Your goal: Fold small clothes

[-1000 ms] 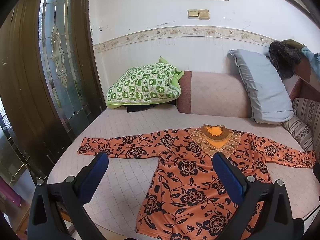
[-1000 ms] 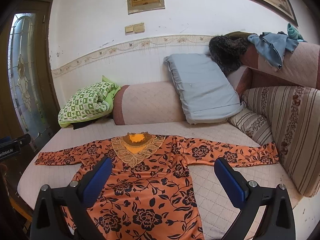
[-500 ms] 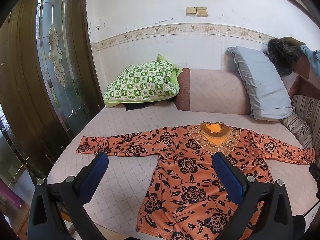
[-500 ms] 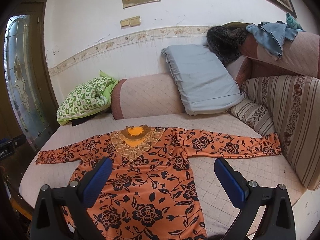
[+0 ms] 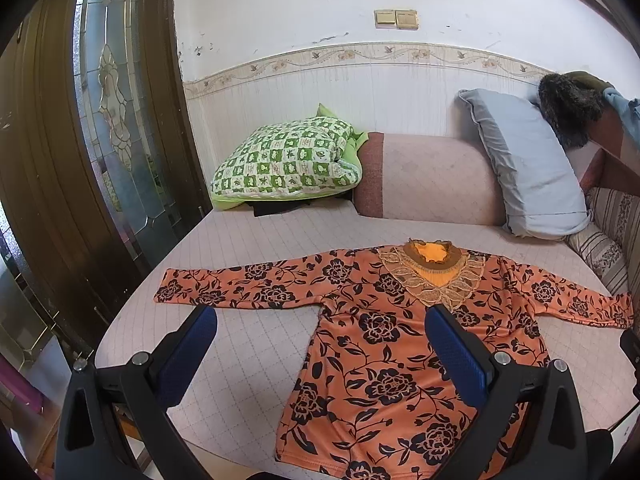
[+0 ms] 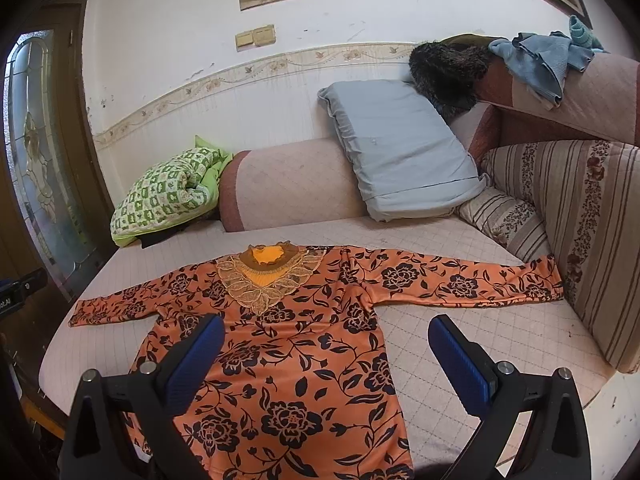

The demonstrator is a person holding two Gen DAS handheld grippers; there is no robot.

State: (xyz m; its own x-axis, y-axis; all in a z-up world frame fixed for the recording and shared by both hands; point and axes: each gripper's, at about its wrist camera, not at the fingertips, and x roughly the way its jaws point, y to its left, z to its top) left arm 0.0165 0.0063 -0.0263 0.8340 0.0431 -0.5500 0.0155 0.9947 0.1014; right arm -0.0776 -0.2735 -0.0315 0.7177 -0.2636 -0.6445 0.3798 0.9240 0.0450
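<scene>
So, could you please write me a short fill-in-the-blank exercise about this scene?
1. The orange floral top lies spread flat with both sleeves stretched ____.
2. The left gripper and right gripper both have their jaws ____.
3. The grey pillow leans against the ____ bolster.
4. The checked cushion is white and ____.

Missing words: out; open; pink; green

Shirt [image 5: 384,344] flat on sofa seat [image 5: 248,344]; pillow [image 5: 524,168] behind-right, folded quilt [image 5: 284,160] behind-left.
</scene>
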